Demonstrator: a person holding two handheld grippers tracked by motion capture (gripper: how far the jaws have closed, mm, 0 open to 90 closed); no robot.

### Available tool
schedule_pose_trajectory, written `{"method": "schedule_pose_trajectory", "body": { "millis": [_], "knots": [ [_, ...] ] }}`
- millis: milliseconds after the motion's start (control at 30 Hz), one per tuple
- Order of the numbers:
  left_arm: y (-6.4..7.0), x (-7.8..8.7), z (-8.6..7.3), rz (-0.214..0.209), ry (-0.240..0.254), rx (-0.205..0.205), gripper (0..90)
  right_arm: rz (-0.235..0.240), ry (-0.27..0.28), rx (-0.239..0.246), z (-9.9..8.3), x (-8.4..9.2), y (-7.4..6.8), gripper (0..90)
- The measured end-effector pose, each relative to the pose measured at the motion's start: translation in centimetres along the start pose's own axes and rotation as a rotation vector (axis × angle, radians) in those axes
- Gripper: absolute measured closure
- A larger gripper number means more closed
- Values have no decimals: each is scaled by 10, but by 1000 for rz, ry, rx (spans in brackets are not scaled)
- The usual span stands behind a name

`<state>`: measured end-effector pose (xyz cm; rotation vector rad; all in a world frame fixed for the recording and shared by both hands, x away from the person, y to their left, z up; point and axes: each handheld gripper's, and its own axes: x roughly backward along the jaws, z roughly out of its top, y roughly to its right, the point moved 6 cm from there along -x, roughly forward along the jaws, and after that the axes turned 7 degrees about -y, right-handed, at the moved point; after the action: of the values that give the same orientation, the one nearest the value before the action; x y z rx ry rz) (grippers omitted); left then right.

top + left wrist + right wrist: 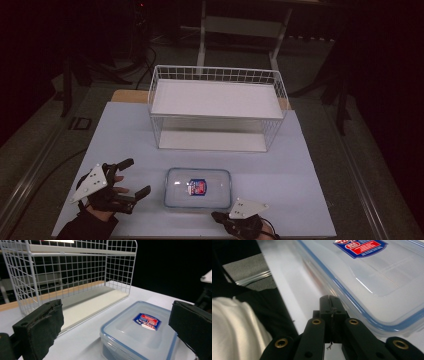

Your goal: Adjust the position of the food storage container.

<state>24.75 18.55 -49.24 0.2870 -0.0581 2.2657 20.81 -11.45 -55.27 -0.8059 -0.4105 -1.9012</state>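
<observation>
So the right gripper point(218, 216) is seen clenched tight, jaws pressed flat together with nothing between them, parked just beside the near right corner of the clear rectangular plastic food box with the blue-rimmed lid point(198, 188). In the right gripper view the closed jaw tips are found right up against the box's point(372, 277) lid edge; whether they actually touch it can't be told. The left gripper point(134, 176) is held released, its 2 jaws spread wide, just off the box's left short side and apart from it.

The box is set flat near the front edge of the pale white tabletop point(305, 165), lid up, red-and-blue label point(197, 187) roughly centred. Its long axis is laid left to right, parallel to the table's front edge, with the short ends pointed at the 2 grippers.

Room-wise: a strip of bare table is left between the box and the white wire 2-tier shelf rack point(216, 107) behind it, and plenty of open surface is seen to the right of the box. Only a thin margin is left between the box and the front edge.
</observation>
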Motion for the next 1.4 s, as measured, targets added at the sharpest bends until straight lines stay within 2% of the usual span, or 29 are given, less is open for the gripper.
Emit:
{"method": "schedule_pose_trajectory", "body": {
  "millis": [167, 300, 333, 367, 400, 433, 467, 500, 533, 600, 633, 667, 700, 733, 767, 800, 833, 900, 933, 1067, 1100, 1167, 1233, 1400],
  "knots": [
    [0, 0, -1, -9, -3, 6, 0, -19, -5, -7, 1, -3, 9, 900],
    [0, -1, -2, -10, -15, 0, 0, -7, -1, -21, 2, -4, 11, 899],
    [1, -2, -3, -26, -18, -16, 0, 2, 6, -20, 3, -2, 10, 898],
    [1, -2, -5, -30, -42, -25, 13, 23, 31, -27, 5, 3, 7, 884],
    [2, -2, -7, -36, -72, -8, 17, 22, 43, -26, 7, 6, 6, 858],
    [2, -2, -7, -36, -72, -8, 18, 22, 43, -26, 7, 6, 6, 858],
    [1, -3, -10, -54, -156, 39, 28, 15, 75, -23, 10, 15, 8, 800],
    [1, -3, -10, -54, -156, 39, 41, 12, 95, -24, 13, 19, 9, 762],
    [1, -3, -13, -51, -205, 43, 67, 6, 112, -28, 15, 24, 11, 725],
    [1, -2, -15, -102, -222, 69, 113, -22, 149, -18, 20, 33, 17, 588],
    [1, -2, -17, -114, -242, 76, 165, -32, 160, -22, 22, 36, 19, 542],
    [2, -3, -19, -127, -265, 59, 253, -44, 175, -33, 24, 40, 23, 488],
    [2, -3, -19, -127, -265, 59, 337, -44, 175, -33, 24, 40, 23, 488],
    [2, -3, -25, -113, -306, 32, 458, -54, 207, -66, 27, 47, 30, 455],
    [2, -3, -25, -113, -306, 32, 507, -63, 224, -75, 28, 51, 34, 398],
    [0, -5, -31, -107, -346, 41, 587, -73, 247, -84, 30, 54, 36, 318],
    [0, -5, -31, -107, -346, 41, 673, -73, 247, -84, 30, 54, 36, 318],
    [0, -10, -38, -114, -396, 44, 698, -91, 272, -85, 33, 60, 41, 165],
    [0, -12, -40, -116, -410, 39, 772, -105, 288, -84, 34, 64, 44, 121],
    [3, -20, -50, -102, -483, 16, 836, -113, 291, -100, 33, 71, 52, 135],
    [4, -22, -53, -111, -507, 17, 866, -108, 307, -113, 33, 73, 54, 134],
    [4, -27, -59, -96, -549, -2, 895, -113, 321, -118, 32, 77, 58, 134],
    [5, -31, -62, -111, -558, -1, 895, -94, 329, -118, 31, 79, 60, 133],
    [12, -45, -65, -148, -588, -25, 896, -103, 344, -111, 28, 84, 64, 134]
  ]
}}
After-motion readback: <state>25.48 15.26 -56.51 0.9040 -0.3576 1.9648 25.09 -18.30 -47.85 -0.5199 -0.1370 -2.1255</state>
